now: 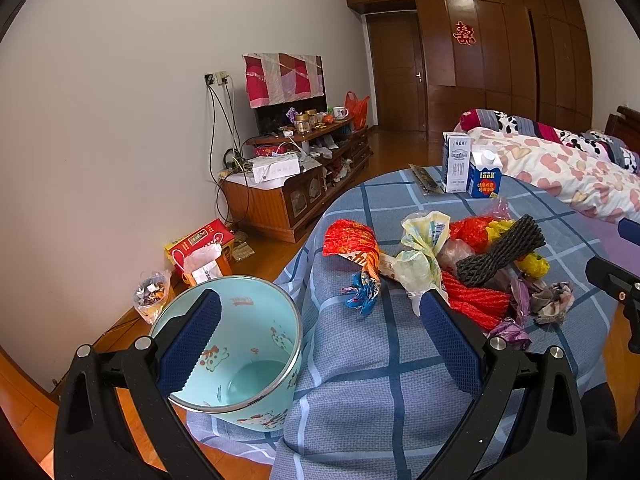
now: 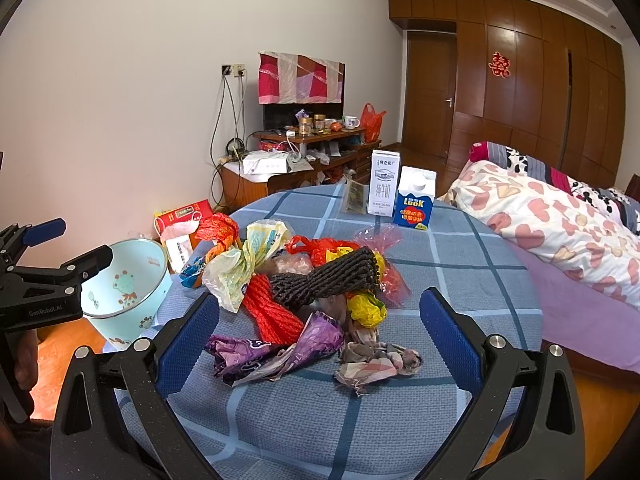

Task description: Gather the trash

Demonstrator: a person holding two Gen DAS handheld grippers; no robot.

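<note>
- The left gripper (image 1: 320, 336) hovers with jaws wide; its left finger reaches over the rim of the pale blue trash bin (image 1: 240, 364) at the desk's (image 2: 360, 420) 9 o'clock edge.
- The right gripper (image 2: 320, 336) has jaws wide, empty, straddling the purple wrapper (image 2: 276, 348).
- The wrapper pile, with black foam netting (image 2: 328, 280), lies mid-desk; two milk cartons (image 2: 400, 196) stand at 12 o'clock.

Daylight is falling on a white wall (image 2: 120, 80); a cluttered wooden cabinet (image 2: 288, 160) is standing against it, dark wardrobes (image 2: 540, 100) lining the far end, a quilted bed (image 2: 560, 224) lying beside.
</note>
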